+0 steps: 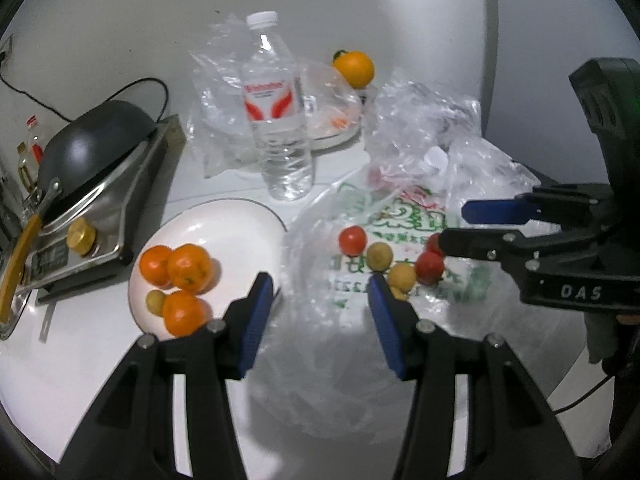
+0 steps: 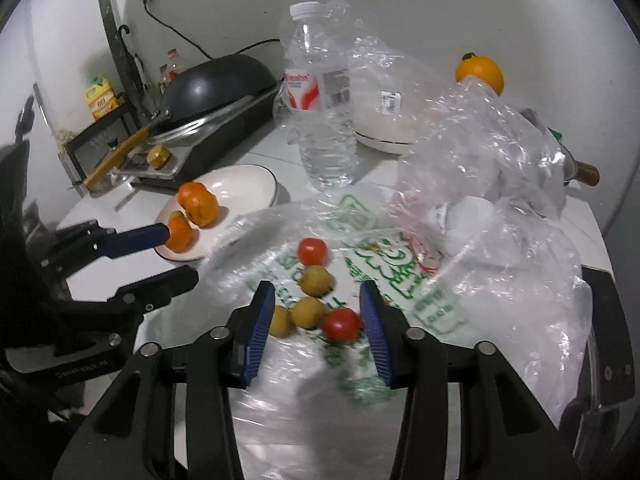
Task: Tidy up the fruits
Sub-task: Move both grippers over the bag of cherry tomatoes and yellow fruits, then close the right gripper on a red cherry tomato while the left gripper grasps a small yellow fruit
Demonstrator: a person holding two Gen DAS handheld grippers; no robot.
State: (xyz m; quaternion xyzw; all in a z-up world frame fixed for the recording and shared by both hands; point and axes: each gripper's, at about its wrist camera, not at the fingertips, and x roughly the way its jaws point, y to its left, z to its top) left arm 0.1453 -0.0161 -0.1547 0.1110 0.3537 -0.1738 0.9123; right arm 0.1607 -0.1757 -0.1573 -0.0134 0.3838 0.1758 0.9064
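Both claws are standing wide with nothing between the pads. On the left, the white plate (image 1: pixel 240 220) is carrying 3 oranges (image 1: pixel 188 268); left claw (image 1: pixel 320 294) is hovering beside it, right claw (image 2: pixel 318 312) over tomatoes (image 2: pixel 340 325) on the plastic bag (image 2: pixel 400 280).

Oranges on white plate (image 1: pixel 240 232): three (image 1: pixel 188 266); small yellow-green fruits: one on plate (image 1: pixel 155 301), three on printed bag (image 2: pixel 316 280); tomatoes (image 1: pixel 353 240): apparently three, one half hidden; separate orange (image 1: pixel 354 68): one; water bottle (image 1: pixel 276 112): one.
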